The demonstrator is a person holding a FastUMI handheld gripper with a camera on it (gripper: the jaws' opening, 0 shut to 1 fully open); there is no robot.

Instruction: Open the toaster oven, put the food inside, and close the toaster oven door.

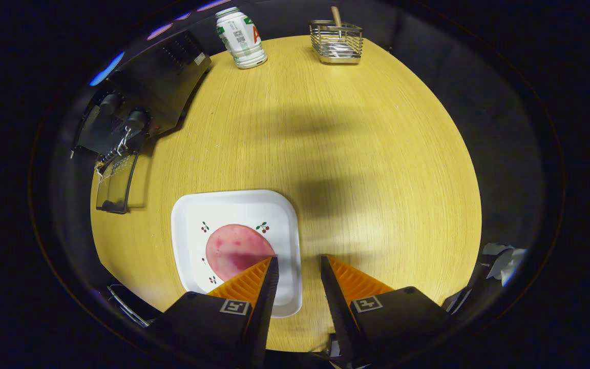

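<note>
Your gripper hangs above the round wooden table with its two orange-faced fingers spread apart and nothing between them. The gap between the fingertips looks down on bare tabletop, just off the right edge of the white square plate.

The plate sits on the near part of the table, and your left finger overlaps its right near corner. On the plate lies the food, a round pink slice with darker speckles; the tip of your left finger covers the slice's near right edge in this view, though you cannot tell whether it touches. Small cherry prints dot the plate around the slice.

The toaster oven stands at the far left edge of the table, well apart from the plate. Its door is swung down and open, with the dark handle at its near end.

At the far side of the table a white bottle stands near the oven's back corner. To its right sits a wire basket with a wooden handle poking up out of it.
</note>
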